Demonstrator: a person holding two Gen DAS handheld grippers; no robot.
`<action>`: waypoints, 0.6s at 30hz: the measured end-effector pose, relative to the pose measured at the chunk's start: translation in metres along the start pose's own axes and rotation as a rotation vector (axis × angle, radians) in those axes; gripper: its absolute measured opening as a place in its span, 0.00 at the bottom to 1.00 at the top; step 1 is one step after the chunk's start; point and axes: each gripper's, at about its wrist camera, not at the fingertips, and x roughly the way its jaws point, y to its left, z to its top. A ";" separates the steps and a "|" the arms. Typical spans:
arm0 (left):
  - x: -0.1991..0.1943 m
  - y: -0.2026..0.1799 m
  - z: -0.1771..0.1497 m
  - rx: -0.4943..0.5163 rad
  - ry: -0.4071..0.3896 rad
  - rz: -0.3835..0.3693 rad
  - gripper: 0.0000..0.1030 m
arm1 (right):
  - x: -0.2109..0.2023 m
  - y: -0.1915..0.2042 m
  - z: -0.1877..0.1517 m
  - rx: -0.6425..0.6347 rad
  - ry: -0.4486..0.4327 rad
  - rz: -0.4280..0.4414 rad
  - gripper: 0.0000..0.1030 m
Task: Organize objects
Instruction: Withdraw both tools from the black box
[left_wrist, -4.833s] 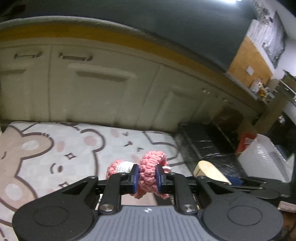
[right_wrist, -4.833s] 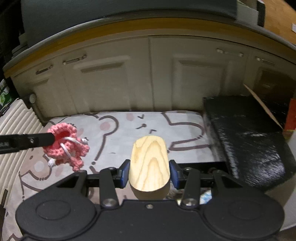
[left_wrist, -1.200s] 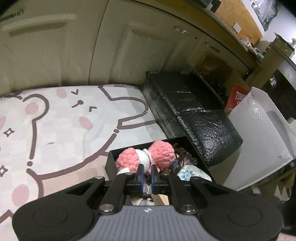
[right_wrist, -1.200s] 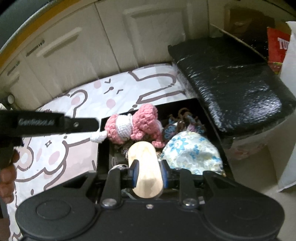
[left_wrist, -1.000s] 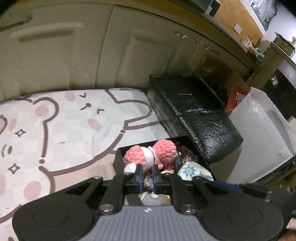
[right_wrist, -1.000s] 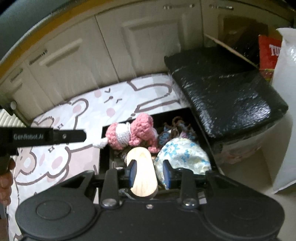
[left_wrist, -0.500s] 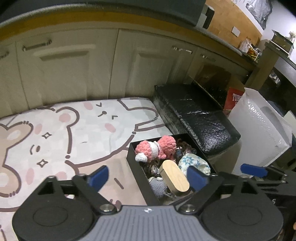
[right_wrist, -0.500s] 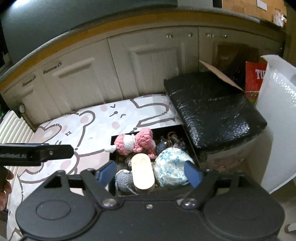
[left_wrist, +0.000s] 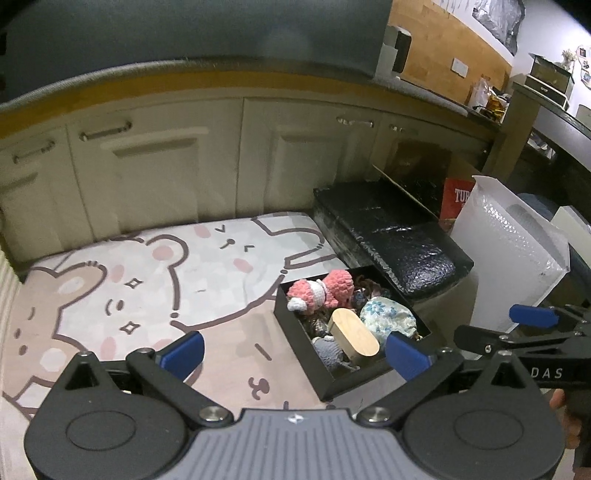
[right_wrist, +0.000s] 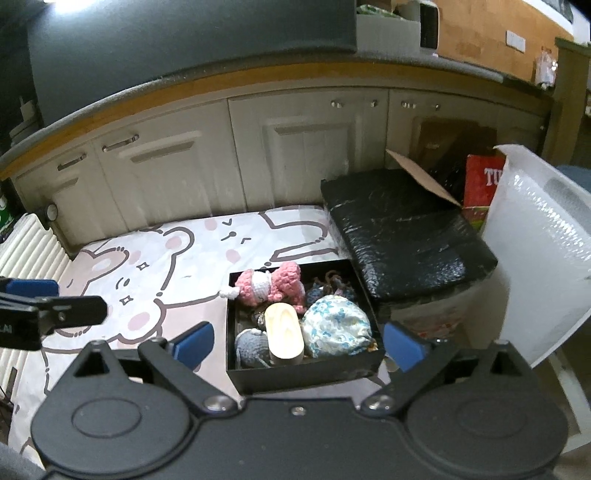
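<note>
A black open box (left_wrist: 295, 334) (right_wrist: 295, 373) stands on the bear-print mat (left_wrist: 147, 280) (right_wrist: 155, 266). In it lie a pink crochet toy (left_wrist: 321, 290) (right_wrist: 269, 284), a wooden oval piece (left_wrist: 354, 334) (right_wrist: 284, 325), a blue floral pouch (left_wrist: 388, 319) (right_wrist: 336, 326) and a grey knitted toy (left_wrist: 328, 352) (right_wrist: 251, 347). My left gripper (left_wrist: 295, 352) is open and empty, raised above and before the box. My right gripper (right_wrist: 297, 341) is open and empty, also raised over the box's near side.
A black wrapped block (left_wrist: 391, 240) (right_wrist: 406, 229) lies right of the box. A white bubble-wrap bag (left_wrist: 513, 254) (right_wrist: 543, 258) stands at the far right. Cream cabinets (left_wrist: 221, 166) (right_wrist: 258, 158) close off the back. A red carton (right_wrist: 480, 184) sits behind the block.
Both grippers let go of the pink crochet toy and the wooden piece into the box, opened wide, and pulled up and back from it.
</note>
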 end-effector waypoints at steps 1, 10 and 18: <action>-0.006 -0.001 -0.001 0.008 -0.007 0.012 1.00 | -0.005 0.001 -0.001 -0.004 -0.005 -0.004 0.97; -0.038 -0.005 -0.019 0.032 -0.025 0.110 1.00 | -0.038 0.010 -0.010 -0.026 -0.039 -0.021 0.97; -0.052 -0.004 -0.043 0.063 -0.030 0.200 1.00 | -0.049 0.018 -0.023 -0.034 -0.034 -0.058 0.97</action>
